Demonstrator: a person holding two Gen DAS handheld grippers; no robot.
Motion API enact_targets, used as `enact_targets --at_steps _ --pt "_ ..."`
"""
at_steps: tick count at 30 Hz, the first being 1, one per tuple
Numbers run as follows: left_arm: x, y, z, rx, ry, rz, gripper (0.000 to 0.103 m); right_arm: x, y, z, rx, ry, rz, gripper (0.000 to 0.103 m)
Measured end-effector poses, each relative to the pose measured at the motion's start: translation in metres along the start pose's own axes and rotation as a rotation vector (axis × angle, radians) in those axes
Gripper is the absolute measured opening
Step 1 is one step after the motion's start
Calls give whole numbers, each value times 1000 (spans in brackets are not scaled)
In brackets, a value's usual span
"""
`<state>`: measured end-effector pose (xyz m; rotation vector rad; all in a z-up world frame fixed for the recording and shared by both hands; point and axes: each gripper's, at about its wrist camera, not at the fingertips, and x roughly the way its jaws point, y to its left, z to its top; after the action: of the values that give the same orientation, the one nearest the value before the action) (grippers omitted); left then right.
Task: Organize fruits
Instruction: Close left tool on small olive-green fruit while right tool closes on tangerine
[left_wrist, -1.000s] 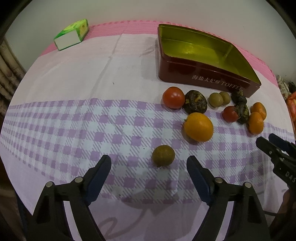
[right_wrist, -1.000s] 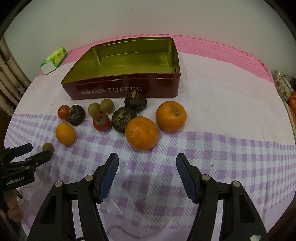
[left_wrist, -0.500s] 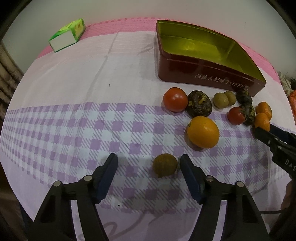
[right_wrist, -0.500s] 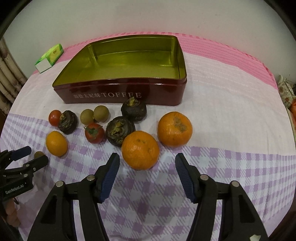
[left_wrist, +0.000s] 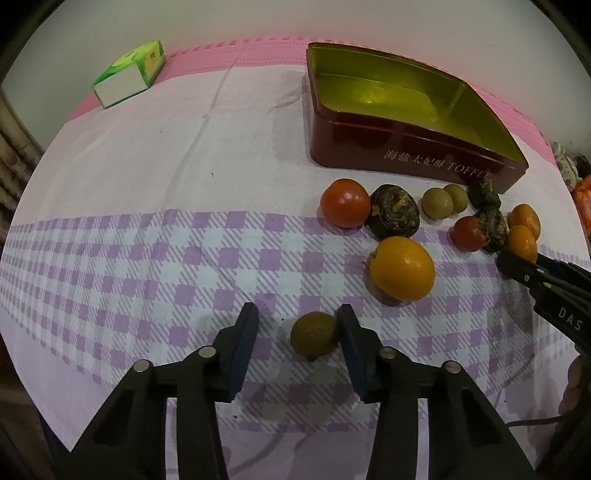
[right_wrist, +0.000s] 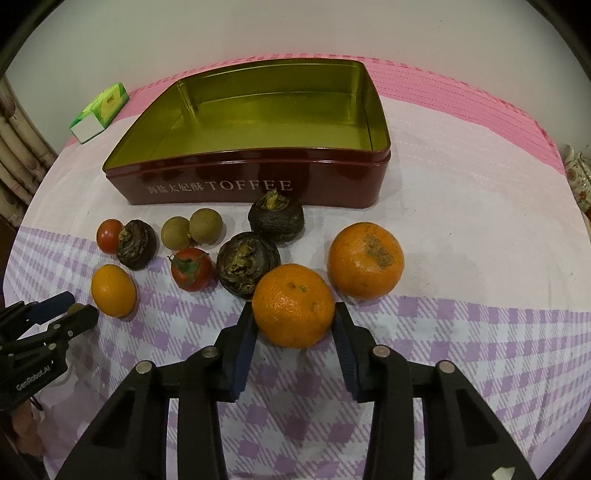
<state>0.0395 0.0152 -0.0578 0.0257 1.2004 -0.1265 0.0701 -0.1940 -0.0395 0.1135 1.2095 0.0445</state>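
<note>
Your left gripper (left_wrist: 297, 326) has been closing around the small brown fruit (left_wrist: 314, 335); only its right pad touches, the left stands apart. Your right gripper (right_wrist: 294, 328) has just closed onto the near mandarin (right_wrist: 293, 305). The toffee tin (right_wrist: 255, 181) beyond holds nothing. Bare checked cloth (left_wrist: 129, 258) spreads leftward to the table edge.

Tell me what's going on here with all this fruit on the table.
A person is sorting fruit with two hand-held grippers. The right gripper has just been closing around a tangerine, both pads at its sides. The left gripper has been closing on a small brown longan; one pad touches it, the other is still apart. The toffee tin behind is empty, and the other fruit still lies on the checked cloth.
</note>
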Motion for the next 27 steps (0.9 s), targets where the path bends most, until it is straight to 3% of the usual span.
enact_targets --at_steps 3,8,13,15,27 --pt "-1 -1 0 4 0 -16 31 0 0 0 -1 -2 0 37" --pt "-1 2 1 1 5 -47 32 -2 -2 -2 4 -4 7 37" --pt "-2 3 2 -4 12 -59 38 -2 -3 -5 14 -13 7 37" --pt "-2 3 0 -4 18 -46 50 -3 -4 -6 17 -14 9 37" --pt "-3 2 -3 -3 35 -27 49 -4 -6 -8 22 -16 14 37"
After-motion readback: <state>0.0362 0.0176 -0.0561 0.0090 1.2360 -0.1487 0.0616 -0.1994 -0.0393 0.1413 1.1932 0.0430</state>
